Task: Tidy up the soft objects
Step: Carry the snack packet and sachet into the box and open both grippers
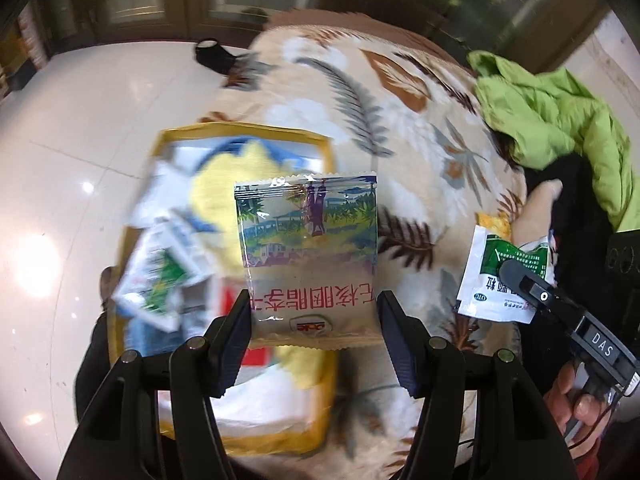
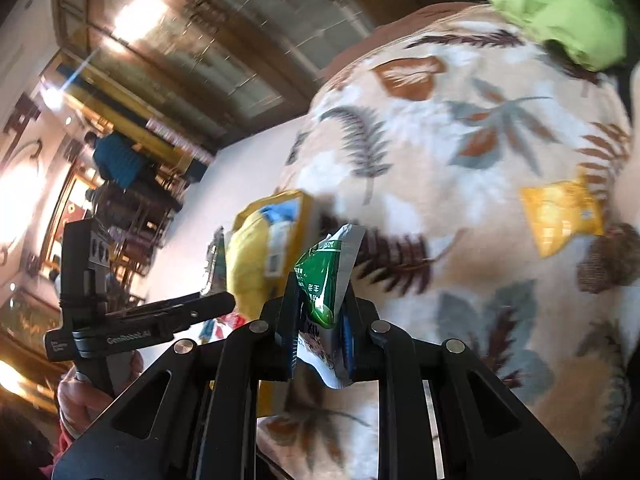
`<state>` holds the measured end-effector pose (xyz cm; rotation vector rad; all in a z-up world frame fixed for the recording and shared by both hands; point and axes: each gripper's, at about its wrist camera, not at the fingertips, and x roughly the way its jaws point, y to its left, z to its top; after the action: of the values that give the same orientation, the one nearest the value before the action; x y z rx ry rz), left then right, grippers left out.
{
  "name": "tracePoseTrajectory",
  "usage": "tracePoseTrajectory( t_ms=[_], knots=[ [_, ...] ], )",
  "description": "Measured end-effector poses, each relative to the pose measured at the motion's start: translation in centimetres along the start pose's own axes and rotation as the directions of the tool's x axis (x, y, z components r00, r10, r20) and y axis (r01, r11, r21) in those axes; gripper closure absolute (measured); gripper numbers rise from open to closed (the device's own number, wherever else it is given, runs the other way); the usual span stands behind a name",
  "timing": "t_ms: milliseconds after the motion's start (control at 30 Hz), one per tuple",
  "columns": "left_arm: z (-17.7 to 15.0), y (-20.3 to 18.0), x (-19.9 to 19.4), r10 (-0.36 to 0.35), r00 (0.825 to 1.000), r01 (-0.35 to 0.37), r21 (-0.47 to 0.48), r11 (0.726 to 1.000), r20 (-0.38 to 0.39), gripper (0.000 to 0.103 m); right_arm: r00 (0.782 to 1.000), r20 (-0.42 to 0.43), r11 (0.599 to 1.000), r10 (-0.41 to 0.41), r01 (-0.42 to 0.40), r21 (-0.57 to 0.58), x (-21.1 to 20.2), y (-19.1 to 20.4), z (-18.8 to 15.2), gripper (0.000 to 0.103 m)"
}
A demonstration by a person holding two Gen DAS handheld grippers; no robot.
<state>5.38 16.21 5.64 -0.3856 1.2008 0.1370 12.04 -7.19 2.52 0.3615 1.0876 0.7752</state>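
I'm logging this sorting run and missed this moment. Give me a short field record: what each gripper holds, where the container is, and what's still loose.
left gripper: shut on the snack packet, gripped by its side edges
right gripper: shut on the green-and-white sachet, crumpled
container: yellow-rimmed box on the leaf-print blanket, below the snack packet
in box: several sachets, blurred
loose: yellow packet on the blanket
nearby: green jacket

A lived-in home – leaf-print blanket (image 1: pixel 400 128) over soft furniture, glossy white tile floor (image 1: pixel 100 120), glass-fronted wooden cabinets (image 2: pixel 192 40) – green jacket (image 1: pixel 552 120) thrown aside.
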Motion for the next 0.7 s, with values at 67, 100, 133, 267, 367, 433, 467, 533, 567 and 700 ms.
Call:
tracePoseTrajectory(
  t_ms=[67, 100, 133, 267, 367, 433, 467, 533, 567, 700],
  knots=[
    [-0.6, 1.8, -0.7, 0.024, 1.0, -0.024, -0.02, 1.0, 0.011, 0.041, 0.999, -0.023, 1.0, 0.023, -0.023, -0.021, 1.2, 1.6, -0.1, 0.087],
    [-0.8, 2.5, -0.8, 0.03, 0.999, -0.03, -0.032, 0.999, 0.013, 0.041, 0.999, -0.036, 0.999, 0.033, -0.034, -0.031, 1.9, 2.4, -0.2, 0.087],
    [-1.1, 3.3, -0.9, 0.039, 0.999, -0.039, -0.044, 0.998, 0.012, 0.041, 0.998, -0.047, 0.998, 0.04, -0.042, -0.042, 2.5, 3.1, -0.3, 0.087],
    [-2.3, 5.8, -0.6, 0.067, 0.998, -0.066, -0.078, 0.995, 0.001, 0.041, 0.994, -0.095, 0.994, 0.049, -0.058, -0.095, 5.3, 6.2, -0.6, 0.087],
    [-3.2, 7.1, 0.1, 0.095, 0.995, -0.096, -0.092, 0.991, -0.019, 0.041, 0.991, -0.124, 0.989, 0.044, -0.061, -0.137, 7.4, 8.2, -0.8, 0.087],
    [-3.6, 7.7, 0.7, 0.085, 0.996, -0.089, -0.102, 0.991, -0.039, 0.041, 0.988, -0.147, 0.984, 0.04, -0.064, -0.164, 9.0, 9.4, -0.9, 0.087],
    [-3.8, 7.9, 0.9, 0.086, 0.995, -0.09, -0.102, 0.991, -0.043, 0.041, 0.987, -0.154, 0.983, 0.037, -0.063, -0.172, 9.3, 9.7, -1.0, 0.087],
    [-4.2, 8.2, 1.5, 0.094, 0.994, -0.099, -0.095, 0.991, -0.053, 0.041, 0.983, -0.178, 0.979, 0.035, -0.07, -0.19, 10.7, 10.5, -1.2, 0.087],
    [-4.3, 8.3, 1.9, 0.091, 0.994, -0.097, -0.097, 0.991, -0.064, 0.041, 0.981, -0.192, 0.978, 0.042, -0.08, -0.195, 11.3, 10.9, -1.5, 0.087],
    [-4.6, 8.5, 2.7, 0.083, 0.993, -0.09, -0.099, 0.991, -0.079, 0.041, 0.971, -0.237, 0.972, 0.023, -0.077, -0.223, 13.4, 11.7, -2.4, 0.087]
  ],
)
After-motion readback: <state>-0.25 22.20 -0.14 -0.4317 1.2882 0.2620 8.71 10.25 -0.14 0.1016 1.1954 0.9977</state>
